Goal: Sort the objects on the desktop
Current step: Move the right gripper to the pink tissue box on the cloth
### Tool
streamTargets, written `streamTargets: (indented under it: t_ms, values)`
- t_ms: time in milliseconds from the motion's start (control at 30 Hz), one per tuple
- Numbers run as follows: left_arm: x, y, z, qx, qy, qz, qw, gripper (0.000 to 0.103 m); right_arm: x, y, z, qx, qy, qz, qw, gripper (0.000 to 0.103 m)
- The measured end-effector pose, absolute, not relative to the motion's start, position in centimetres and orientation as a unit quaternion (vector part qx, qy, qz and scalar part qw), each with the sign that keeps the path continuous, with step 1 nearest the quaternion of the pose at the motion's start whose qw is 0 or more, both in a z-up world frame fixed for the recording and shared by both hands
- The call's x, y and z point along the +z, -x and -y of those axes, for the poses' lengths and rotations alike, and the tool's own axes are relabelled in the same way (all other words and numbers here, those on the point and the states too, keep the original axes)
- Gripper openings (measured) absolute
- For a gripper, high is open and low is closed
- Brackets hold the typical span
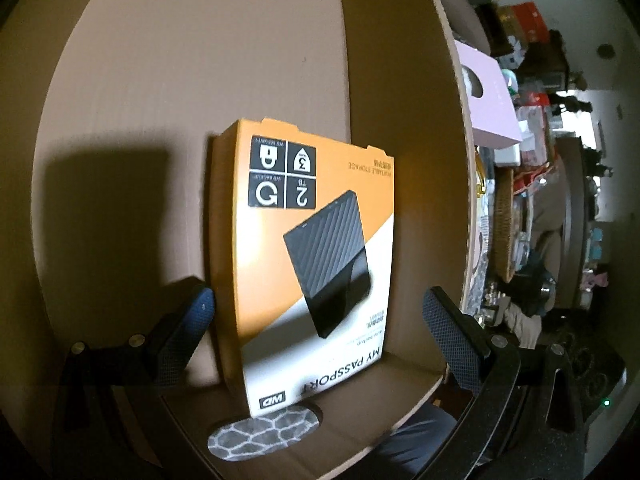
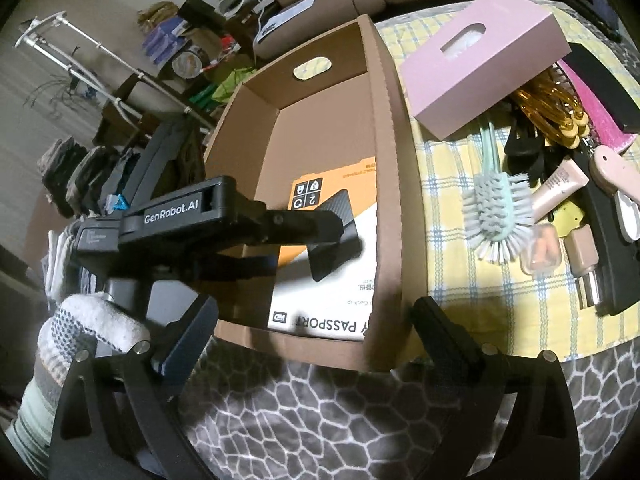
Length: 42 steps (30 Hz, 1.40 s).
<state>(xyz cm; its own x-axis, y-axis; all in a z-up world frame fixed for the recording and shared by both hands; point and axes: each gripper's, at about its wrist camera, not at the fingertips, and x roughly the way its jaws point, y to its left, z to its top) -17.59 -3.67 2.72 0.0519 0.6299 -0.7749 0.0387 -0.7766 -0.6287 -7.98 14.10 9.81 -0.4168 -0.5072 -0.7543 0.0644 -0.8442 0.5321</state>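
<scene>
An orange and white hard drive box lies inside the brown cardboard carton, close to its right wall. My left gripper reaches into the carton and straddles the box. Its left pad sits at the box's edge and its right pad stands clear, so the jaws are open. From the right wrist view, the left gripper hovers over the hard drive box in the carton. My right gripper is open above the carton's near wall and holds nothing.
Right of the carton, a yellow checked cloth carries a pink tissue box, a mint brush, amber hair clips, cosmetic tubes and black items. A gloved hand holds the left gripper. A grey patterned cover lies in front.
</scene>
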Motion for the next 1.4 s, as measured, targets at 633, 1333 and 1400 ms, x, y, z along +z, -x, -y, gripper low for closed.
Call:
streamTargets:
  t_ms: [633, 1333, 1400]
  values:
    - [14.8, 19.1, -4.9, 0.814, 0.511, -0.055, 0.272, 0.103, 13.4, 11.9, -29.9, -0.826, -0.397, 0.391, 0.082, 0.098]
    - [10.8, 22.6, -9.7, 0.793, 0.507, -0.078, 0.329, 0.103, 7.5, 20.0, -35.4, -0.818, -0.357, 0.449, 0.045, 0.073]
    - [10.9, 22.5, -9.5, 0.793, 0.505, -0.075, 0.331, 0.103, 7.5, 20.0, -35.5, -0.817, -0.356, 0.451, 0.043, 0.060]
